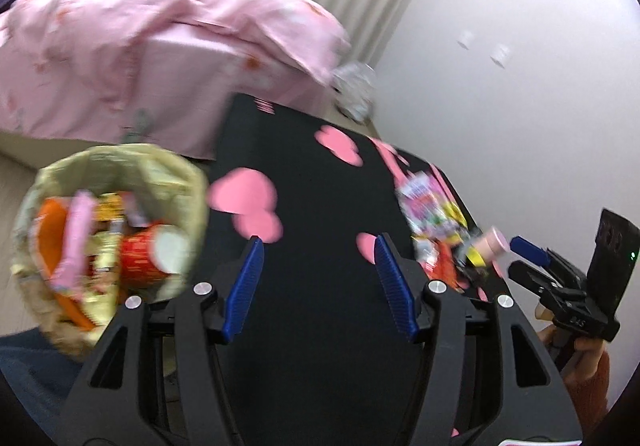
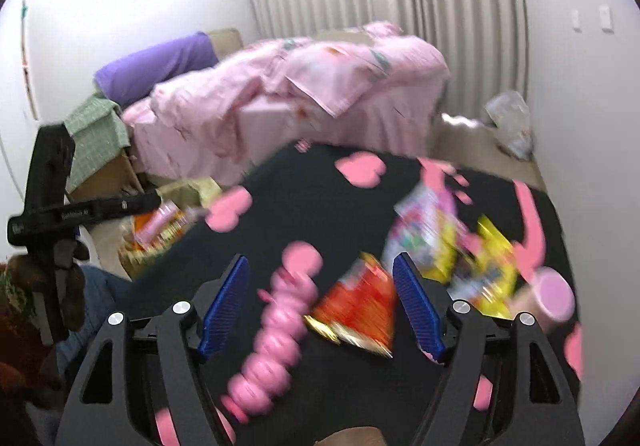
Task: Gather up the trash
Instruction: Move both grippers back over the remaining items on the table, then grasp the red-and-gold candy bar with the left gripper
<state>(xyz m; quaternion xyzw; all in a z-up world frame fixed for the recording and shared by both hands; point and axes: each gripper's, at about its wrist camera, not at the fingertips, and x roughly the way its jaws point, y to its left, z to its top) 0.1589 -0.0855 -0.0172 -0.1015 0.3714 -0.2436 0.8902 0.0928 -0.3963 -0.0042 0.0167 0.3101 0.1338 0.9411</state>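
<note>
Trash: a red wrapper (image 2: pixel 356 306) lies on the black mat (image 2: pixel 320 182) just ahead of the right gripper (image 2: pixel 320 302); light, crinkly, likely slippery, best pinched at an edge. Both grippers gape empty, left gripper (image 1: pixel 318 278) near the bag (image 1: pixel 168 170).

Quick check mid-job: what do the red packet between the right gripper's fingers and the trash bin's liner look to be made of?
Red packet: probably glossy plastic or foil film; flat, with a shiny gold edge, though motion blur leaves it open.
Bin liner: seemingly thin, crinkled plastic or paper bag, pale yellowish, folded loosely over the rim; too blurred to tell which.
</note>
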